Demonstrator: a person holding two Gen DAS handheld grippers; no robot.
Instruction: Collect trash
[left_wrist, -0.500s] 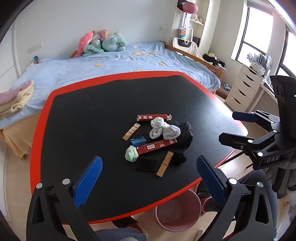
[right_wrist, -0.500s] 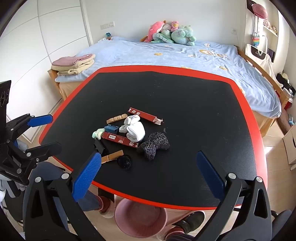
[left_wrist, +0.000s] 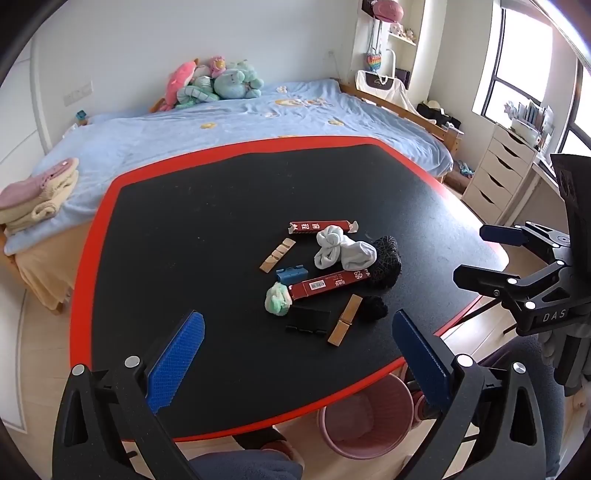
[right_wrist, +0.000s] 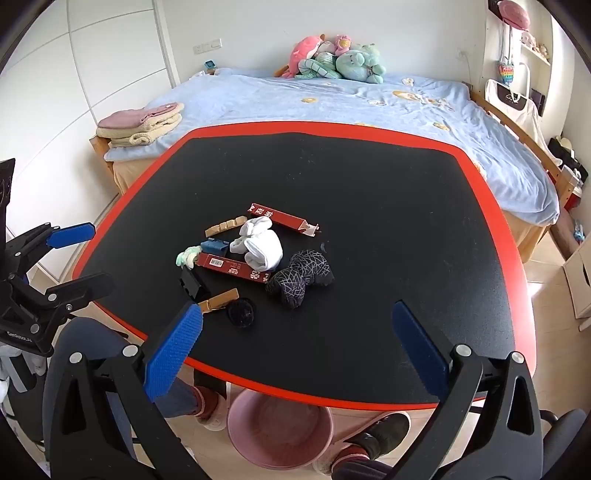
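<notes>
Hovering angled down over table (left_wrist: 221, 206), L gripper (left_wrist: 295, 354) & R gripper (right_wrist: 295, 343) jaws wide, nothing gripped

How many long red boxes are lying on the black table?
2. One red box lies at the far side of the pile, beside the white socks. The other red box lies nearer, between the socks and the black clip. None seems hidden.

Bright daylight from the window (left_wrist: 524, 66); sharp, fisheye-bent edges.

Matt black table (left_wrist: 221, 229), glossy cardboard box (left_wrist: 327, 283)
</notes>
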